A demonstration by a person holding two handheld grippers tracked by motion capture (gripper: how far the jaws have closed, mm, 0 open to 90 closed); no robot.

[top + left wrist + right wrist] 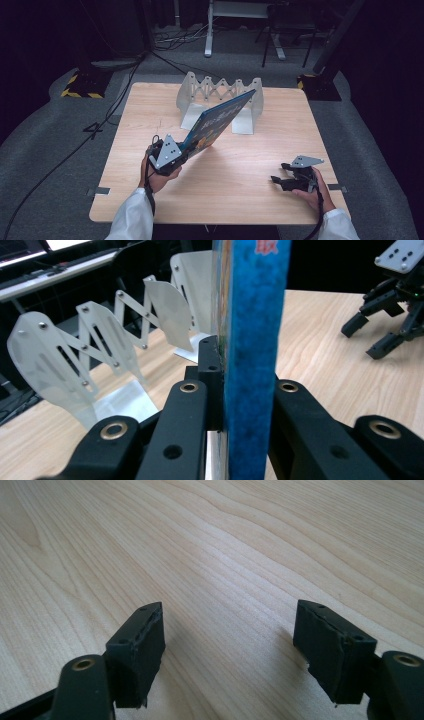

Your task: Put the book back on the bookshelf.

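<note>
A blue picture book [220, 120] is lifted off the wooden table [240, 175], slanting up and away toward a white accordion book rack [197, 90] at the table's far middle. My left gripper [187, 149] is shut on the book's near lower corner. In the left gripper view the jaws [240, 385] press on both sides of the book's blue spine [255, 340], with the rack [100, 340] to its left. My right gripper [279, 172] sits low at the table's right front, open, with nothing between its fingers [230, 640] but bare wood [250, 540].
The rack's far end plate [255, 100] stands behind the book's raised corner. My right gripper [364, 340] appears far off at the right of the left gripper view. Cables and stand bases [82, 85] lie on the grey floor beyond the table.
</note>
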